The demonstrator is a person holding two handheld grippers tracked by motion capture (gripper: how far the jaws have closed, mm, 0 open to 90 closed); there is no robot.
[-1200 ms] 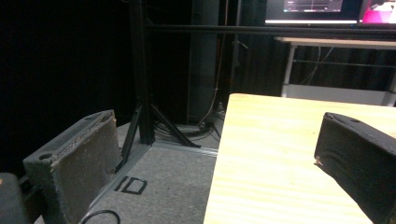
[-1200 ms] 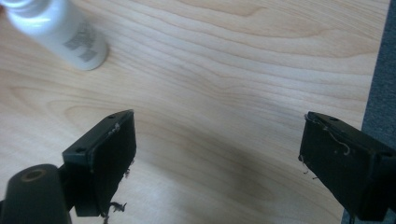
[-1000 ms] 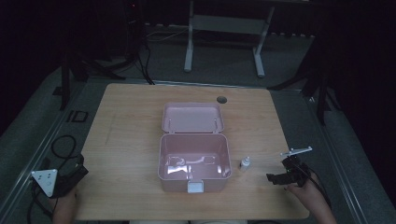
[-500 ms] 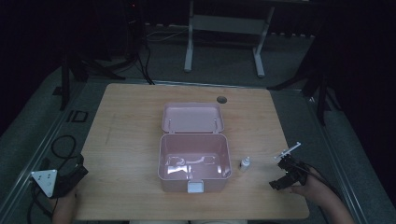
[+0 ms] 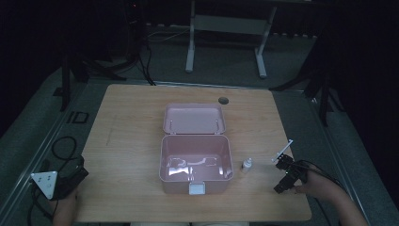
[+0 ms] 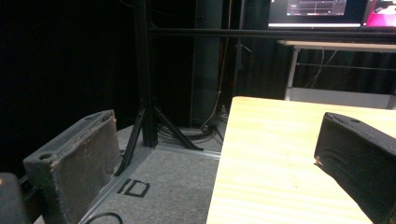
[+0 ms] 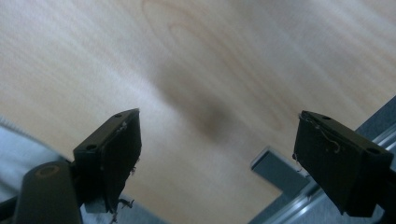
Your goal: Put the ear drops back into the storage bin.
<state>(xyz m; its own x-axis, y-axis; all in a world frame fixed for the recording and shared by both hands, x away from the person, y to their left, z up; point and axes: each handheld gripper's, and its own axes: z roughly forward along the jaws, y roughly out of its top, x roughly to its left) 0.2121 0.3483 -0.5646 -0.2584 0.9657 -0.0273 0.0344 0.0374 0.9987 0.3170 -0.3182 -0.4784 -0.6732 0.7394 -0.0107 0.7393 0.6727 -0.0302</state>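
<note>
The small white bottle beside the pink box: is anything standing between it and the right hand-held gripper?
Nothing visible does. The small white bottle stands upright just right of the open pink box, and bare tabletop lies between it and the right hand-held gripper, whose jaws are open and empty.

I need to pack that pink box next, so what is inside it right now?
The open pink box looks empty: only glare on its glossy floor. Its near wall hides a strip along the front.

Glossy pink plastic box (image 5: pixel 196 162) on matt wood-grain table (image 5: pixel 127 122).
</note>
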